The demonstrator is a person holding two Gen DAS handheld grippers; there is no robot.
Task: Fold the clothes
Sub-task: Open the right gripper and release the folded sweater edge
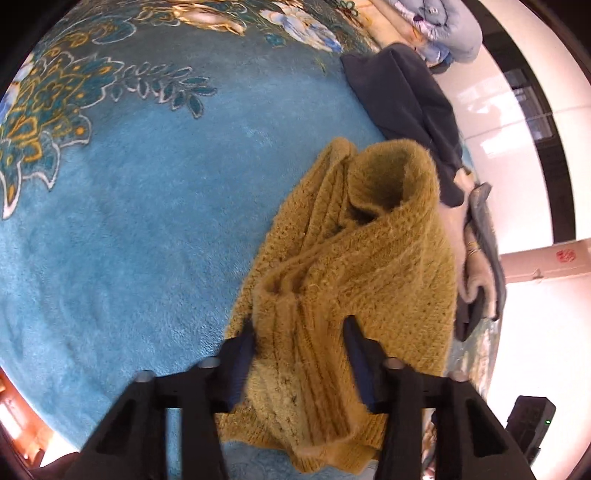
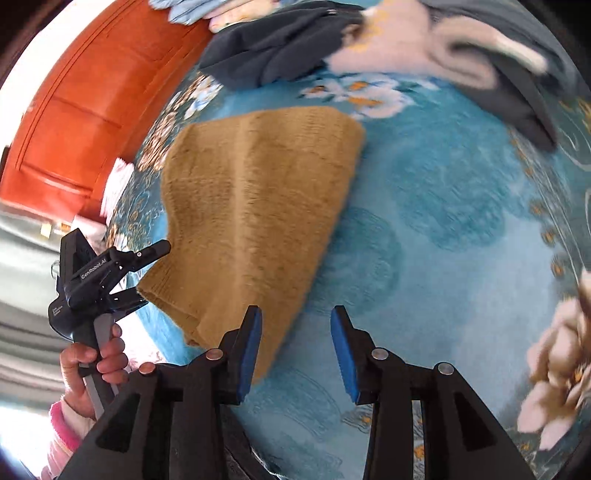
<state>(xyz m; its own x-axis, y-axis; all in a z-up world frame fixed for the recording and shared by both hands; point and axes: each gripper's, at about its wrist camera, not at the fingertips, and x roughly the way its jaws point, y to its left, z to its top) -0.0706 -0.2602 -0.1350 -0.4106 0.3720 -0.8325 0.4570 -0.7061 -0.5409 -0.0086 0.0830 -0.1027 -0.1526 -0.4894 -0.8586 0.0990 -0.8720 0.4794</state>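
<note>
A mustard-yellow knitted sweater lies bunched on a blue floral carpet. In the left wrist view my left gripper has its jaws apart on either side of a fold of the sweater, with the knit filling the gap between the blue pads. In the right wrist view the sweater lies in a flat folded shape, and my left gripper shows at its left corner, held by a hand. My right gripper is open and empty, just above the carpet beside the sweater's near edge.
A dark navy garment, a light blue one and a grey and cream piece are piled along the carpet's far edge. They also show in the right wrist view, where the navy garment is nearest. An orange wooden door stands beyond the carpet.
</note>
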